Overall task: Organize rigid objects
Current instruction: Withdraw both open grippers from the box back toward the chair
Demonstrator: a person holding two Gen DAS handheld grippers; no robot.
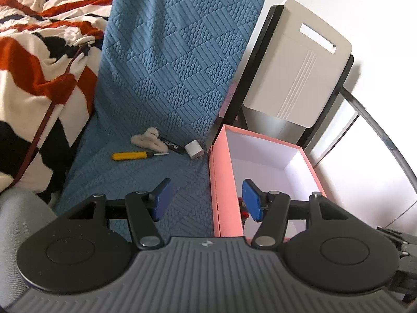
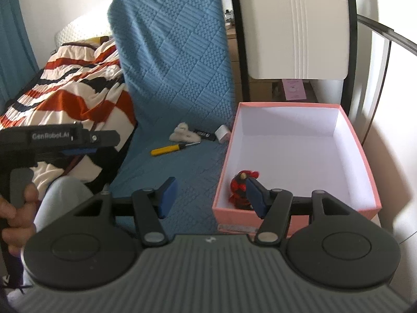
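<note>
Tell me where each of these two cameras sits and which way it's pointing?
Left wrist: sits on the left hand-held gripper, looking forward over the blue mat and pink box; its own open fingers show.
Right wrist: sits on the right hand-held gripper, facing the same box; its open fingers, the left gripper and the person's hand show.
Shared: box, mat, yellow screwdriver, white charger.

"That blue quilted cover (image 2: 177, 60) runs right up the seat back, doesn't it?"

"Yes, and down over the seat. Beside it a blanket (image 2: 78, 91) striped orange, black and cream lies rumpled on the bed."

"And behind?"

"A white folding chair (image 2: 294, 26) in a black frame, against a pale wall (image 1: 378, 13). A teal curtain (image 2: 13, 39) hangs at the far left. Daylight is soft and even."
</note>
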